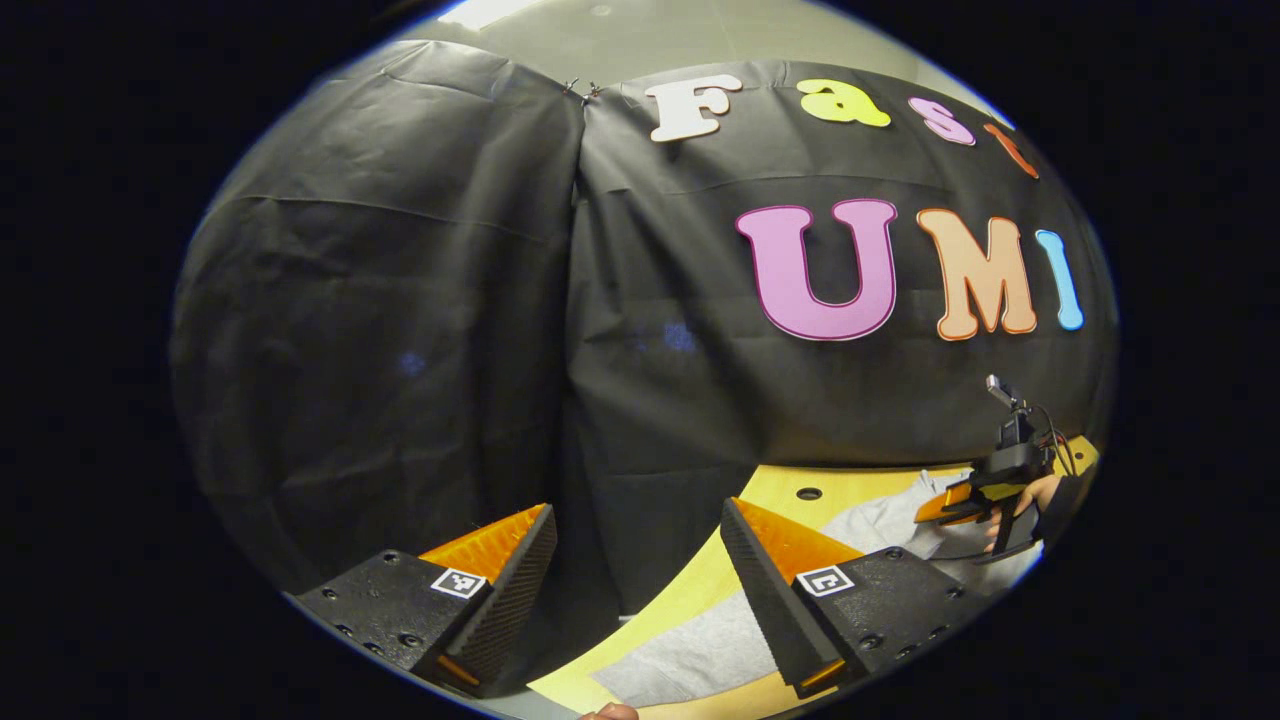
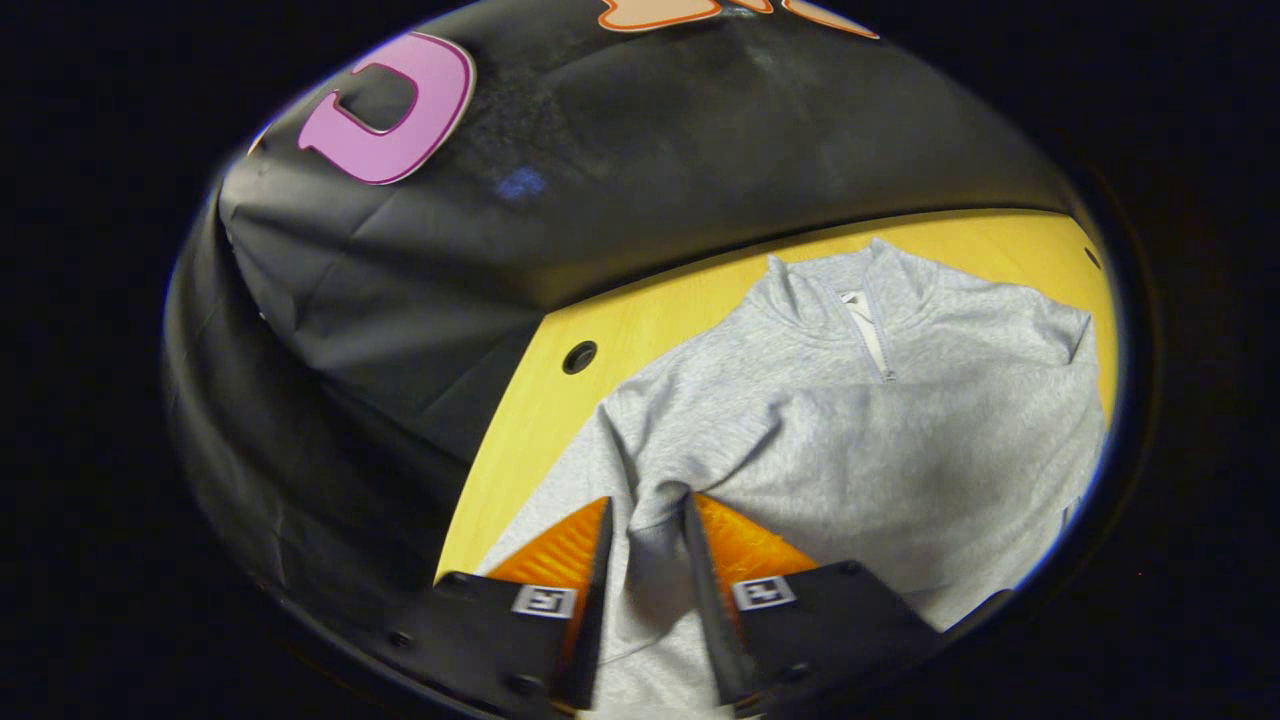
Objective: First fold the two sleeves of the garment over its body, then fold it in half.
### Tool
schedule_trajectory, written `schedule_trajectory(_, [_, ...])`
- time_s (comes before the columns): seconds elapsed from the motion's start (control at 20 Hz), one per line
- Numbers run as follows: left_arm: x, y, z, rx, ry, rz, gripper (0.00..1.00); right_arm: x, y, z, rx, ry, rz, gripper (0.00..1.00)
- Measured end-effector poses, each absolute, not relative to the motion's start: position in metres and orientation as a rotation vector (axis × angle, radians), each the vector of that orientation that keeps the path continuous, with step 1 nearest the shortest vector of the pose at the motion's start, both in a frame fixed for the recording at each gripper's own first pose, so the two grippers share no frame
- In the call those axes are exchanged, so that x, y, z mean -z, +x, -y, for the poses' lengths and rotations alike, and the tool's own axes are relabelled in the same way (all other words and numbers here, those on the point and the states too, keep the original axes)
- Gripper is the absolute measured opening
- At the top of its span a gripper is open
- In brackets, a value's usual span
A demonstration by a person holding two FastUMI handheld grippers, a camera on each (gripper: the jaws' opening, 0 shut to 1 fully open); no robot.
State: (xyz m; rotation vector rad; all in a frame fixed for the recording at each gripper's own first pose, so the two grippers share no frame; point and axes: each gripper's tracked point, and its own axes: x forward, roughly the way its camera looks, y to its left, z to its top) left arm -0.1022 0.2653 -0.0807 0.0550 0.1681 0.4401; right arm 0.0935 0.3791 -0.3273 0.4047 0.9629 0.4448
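Note:
A grey zip-neck sweatshirt [image 2: 930,330] lies flat on the yellow table [image 2: 640,310], collar toward the wall. One sleeve [image 2: 820,440] runs across its body, and my right gripper [image 2: 647,500] is shut on the bunched end of that sleeve, with cloth rising between the fingers. In the left gripper view the garment [image 1: 690,650] shows low on the right. There my left gripper [image 1: 637,507] is open wide, holds nothing, and is raised toward the black wall. The right gripper [image 1: 945,505], held by a hand, is over the garment's far part.
The black cloth wall [image 2: 620,170] closes off the table's far edge and left side. A round hole [image 2: 579,356] sits in the tabletop near the garment's shoulder. A fingertip of a hand [image 1: 610,712] peeks in at the bottom of the left gripper view.

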Motion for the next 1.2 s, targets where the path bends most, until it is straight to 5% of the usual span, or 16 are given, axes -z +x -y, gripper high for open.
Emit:
schedule_trajectory(0.15, [0.094, -0.1, -0.263, -0.427, 0.036, -0.185, 0.97, 0.307, 0.094, -0.376, -0.468, 0.356, -0.873, 0.95])
schedule_trajectory(0.5, [0.152, -0.105, -0.272, -0.426, -0.032, -0.284, 0.98, 0.263, 0.073, -0.342, -0.487, 0.276, -0.752, 0.94])
schedule_trajectory(1.2, [0.303, -0.146, -0.266, -0.401, -0.154, -0.663, 0.97, 0.171, 0.062, -0.211, -0.328, 0.156, -0.496, 0.98])
